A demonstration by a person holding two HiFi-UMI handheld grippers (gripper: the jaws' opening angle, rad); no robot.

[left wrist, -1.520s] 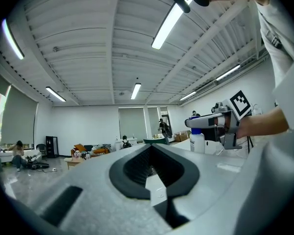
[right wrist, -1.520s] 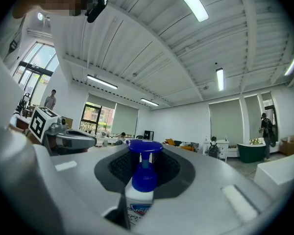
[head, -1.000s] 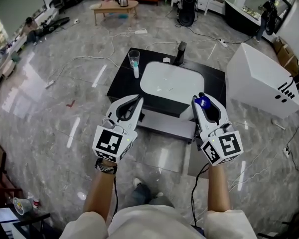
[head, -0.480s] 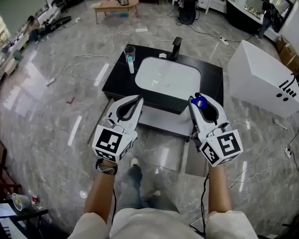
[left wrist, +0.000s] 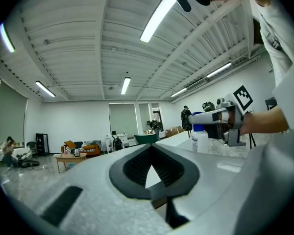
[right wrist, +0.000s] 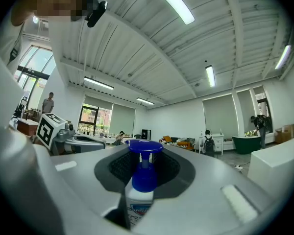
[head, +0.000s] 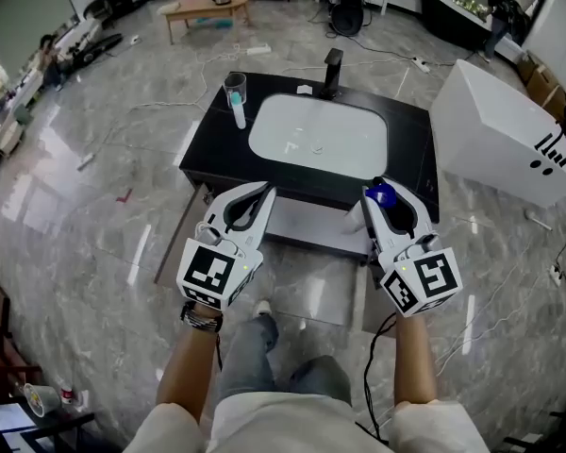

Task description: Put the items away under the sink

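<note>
Right hand-held gripper (head: 378, 193) clamps a blue-pump soap bottle (right wrist: 145, 177) upright in narrowly parted jaws; left hand-held gripper (head: 263, 193) is closed and empty. The open cabinet (head: 313, 231) under the sink (head: 318, 138) lies at twelve o'clock, so the move calls for going low, keeping the bottle vertical and clearing the tabletop (head: 217, 149) edge before letting go.

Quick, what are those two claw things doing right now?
Left gripper: closed, empty.
Right gripper: closed on a blue-topped pump bottle.
</note>
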